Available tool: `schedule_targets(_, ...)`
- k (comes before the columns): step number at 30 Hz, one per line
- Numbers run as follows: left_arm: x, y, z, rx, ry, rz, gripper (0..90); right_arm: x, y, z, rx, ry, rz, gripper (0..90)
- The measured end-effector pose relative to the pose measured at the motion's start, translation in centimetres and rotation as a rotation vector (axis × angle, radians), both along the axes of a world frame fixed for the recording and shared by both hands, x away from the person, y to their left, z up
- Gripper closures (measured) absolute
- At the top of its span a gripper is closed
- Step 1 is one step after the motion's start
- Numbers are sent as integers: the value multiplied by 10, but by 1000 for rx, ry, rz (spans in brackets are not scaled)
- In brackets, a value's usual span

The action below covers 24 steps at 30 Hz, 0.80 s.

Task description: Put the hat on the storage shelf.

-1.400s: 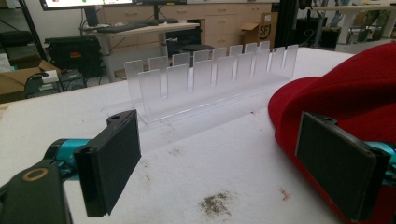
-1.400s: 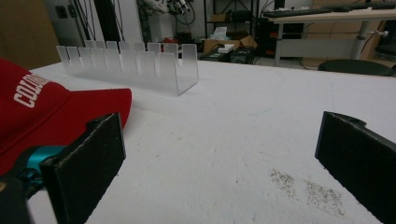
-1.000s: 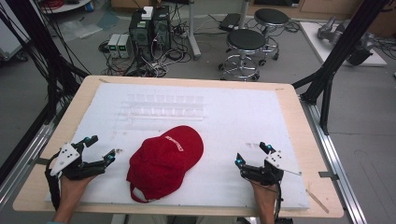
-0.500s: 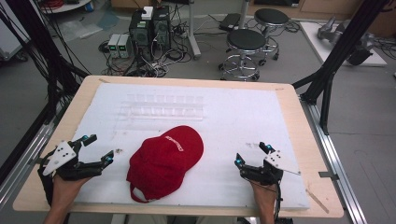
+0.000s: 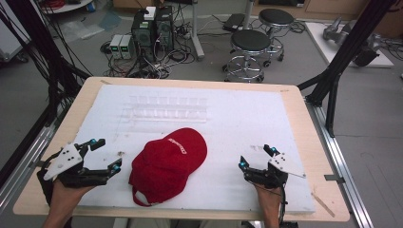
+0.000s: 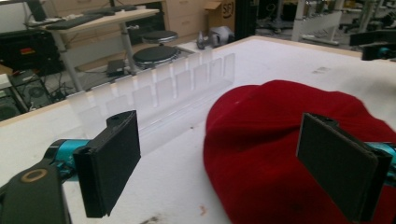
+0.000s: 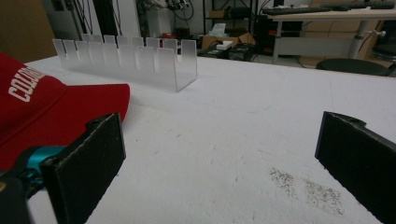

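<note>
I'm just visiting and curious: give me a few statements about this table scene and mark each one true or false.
1. The red cap lies on the white table top between the two grippers. True.
2. The left gripper is clamped on the cap. False: its jaws stand open, and in the high view there is a gap between it and the cap.
3. A clear slotted rack stands on the table beyond the cap. True.
4. The right gripper holds the rack. False: its jaws are open and hold nothing, and the rack stands well away from it.
5. The cap bears white lettering. True.
</note>
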<state>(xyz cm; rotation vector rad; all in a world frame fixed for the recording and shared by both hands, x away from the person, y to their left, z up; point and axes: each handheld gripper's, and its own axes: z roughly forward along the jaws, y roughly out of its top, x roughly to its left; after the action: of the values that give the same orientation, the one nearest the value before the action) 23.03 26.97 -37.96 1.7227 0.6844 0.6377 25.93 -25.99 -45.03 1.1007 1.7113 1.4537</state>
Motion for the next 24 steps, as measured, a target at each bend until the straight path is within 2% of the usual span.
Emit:
schedule_targets(6,-5,-20,0,13,63,-27,140,0,0,0,2,2,-1,5)
schedule_targets(11,-5,-31,-2,17,78,-38,143,0,0,0,3,3,-1,4)
schedule_targets(19,-6,-47,-4,37,180,-119,150,0,0,0,8,9,-3,4)
schedule_targets(24,-2,-56,-8,65,219,-153,155,0,0,0,9,9,-3,5)
